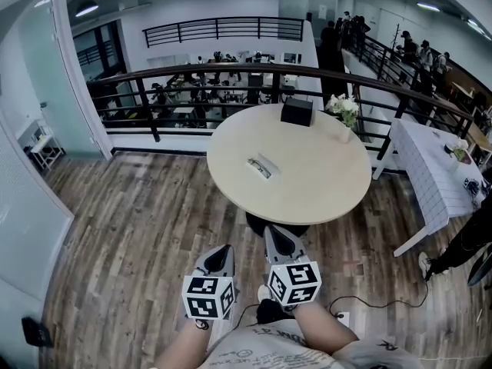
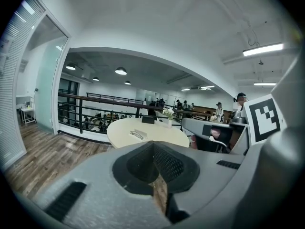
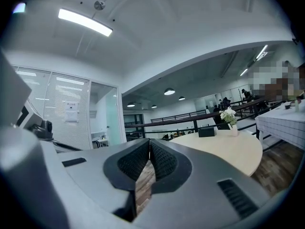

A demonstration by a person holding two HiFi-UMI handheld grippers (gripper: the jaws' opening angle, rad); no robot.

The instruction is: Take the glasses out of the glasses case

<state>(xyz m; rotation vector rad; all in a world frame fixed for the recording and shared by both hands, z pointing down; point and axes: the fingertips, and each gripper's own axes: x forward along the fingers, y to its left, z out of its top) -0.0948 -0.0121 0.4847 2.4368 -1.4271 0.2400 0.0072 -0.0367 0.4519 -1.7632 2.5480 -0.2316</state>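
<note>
— What is the bench (image 1: 307, 187) like?
— Smooth, matt cream top. The floor (image 1: 131, 229) is grainy wood plank.
— And the left gripper (image 1: 225, 249) and right gripper (image 1: 271, 231)?
— Matt grey plastic. The jaws carry dark ribbed pads (image 2: 167, 163). The railing (image 1: 231, 68) looks like dark metal.

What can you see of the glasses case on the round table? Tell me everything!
The glasses case is small, pale and oblong. It lies flat near the middle of the round beige table, turned slantwise. Something thin and dark shows along it, perhaps the glasses, but it is too small to tell whether the lid is open. Only the tabletop touches it, and it lies by itself.
</note>
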